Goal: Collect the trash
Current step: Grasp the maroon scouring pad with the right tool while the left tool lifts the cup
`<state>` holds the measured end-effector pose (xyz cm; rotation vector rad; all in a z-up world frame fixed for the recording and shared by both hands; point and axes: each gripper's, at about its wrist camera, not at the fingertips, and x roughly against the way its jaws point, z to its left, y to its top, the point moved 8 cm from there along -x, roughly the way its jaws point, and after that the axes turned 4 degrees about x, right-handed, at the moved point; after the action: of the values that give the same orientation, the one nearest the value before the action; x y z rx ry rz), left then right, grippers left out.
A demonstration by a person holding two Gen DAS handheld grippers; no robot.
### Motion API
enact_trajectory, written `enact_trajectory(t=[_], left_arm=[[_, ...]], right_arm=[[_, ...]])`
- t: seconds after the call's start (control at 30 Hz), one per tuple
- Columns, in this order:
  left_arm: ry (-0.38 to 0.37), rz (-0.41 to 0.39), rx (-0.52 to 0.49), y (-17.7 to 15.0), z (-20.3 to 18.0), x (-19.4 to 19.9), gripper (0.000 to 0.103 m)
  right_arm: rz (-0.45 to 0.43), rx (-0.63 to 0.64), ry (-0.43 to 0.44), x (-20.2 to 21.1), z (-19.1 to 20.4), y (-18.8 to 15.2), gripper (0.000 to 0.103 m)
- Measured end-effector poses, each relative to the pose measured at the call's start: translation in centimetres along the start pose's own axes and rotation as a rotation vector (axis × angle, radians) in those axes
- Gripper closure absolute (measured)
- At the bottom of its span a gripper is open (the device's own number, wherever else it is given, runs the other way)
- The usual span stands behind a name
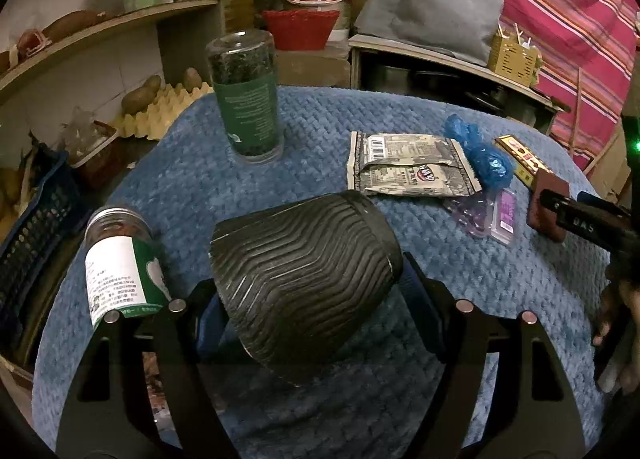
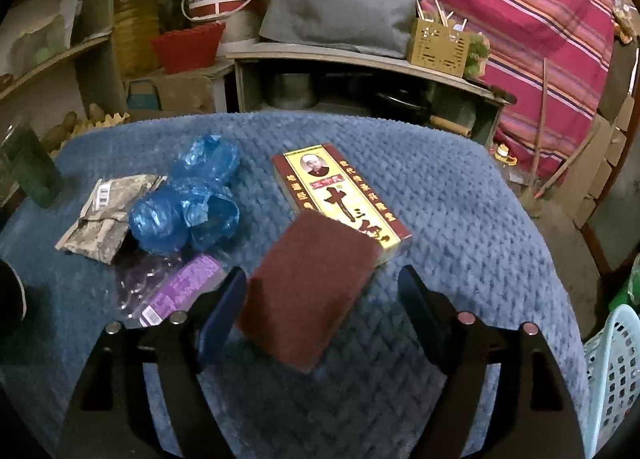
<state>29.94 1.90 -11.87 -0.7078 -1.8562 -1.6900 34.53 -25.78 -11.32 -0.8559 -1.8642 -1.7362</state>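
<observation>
My left gripper [image 1: 308, 291] points steeply down, its jaws clamped on the ribbed black cup [image 1: 304, 275], which hangs tilted over the blue tabletop [image 1: 200, 187]. My right gripper [image 2: 322, 299] slants down too, jaws spread; the brown sponge [image 2: 308, 291] sits between them, whether touching I cannot tell. Its far end overlaps the yellow box [image 2: 344, 195]. Left of it lie the purple wrapper [image 2: 180, 291], blue plastic bag [image 2: 192, 199] and grey packet [image 2: 104, 215].
</observation>
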Motion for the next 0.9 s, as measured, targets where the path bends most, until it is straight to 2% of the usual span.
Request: enact_trajectory(t=[0.3,0.37,0.63,0.9], left_arm=[[-0.005,0.009,0.019,0.2,0.4,-0.4,0.028],[-0.004,0.007,0.021,0.3,0.4,-0.4,0.028],[0.017,-0.001,0.007,0.3,0.1,-0.6,0.028],[0.009,-0.027,-0.017,0.9,-1.2,0.3,0.028]], right_arm=[[0.039,0.048,-0.055,-1.3,1.7,-0.6,0.026],[0.034,0.041,-0.047,-1.2,1.5,-0.7,0.031],[0.024,0.01,0.011,-0.8,1.1,-1.1,0.032],[-0.003,-0.015,0.023,1.0,-0.6,-1.4,0.033]])
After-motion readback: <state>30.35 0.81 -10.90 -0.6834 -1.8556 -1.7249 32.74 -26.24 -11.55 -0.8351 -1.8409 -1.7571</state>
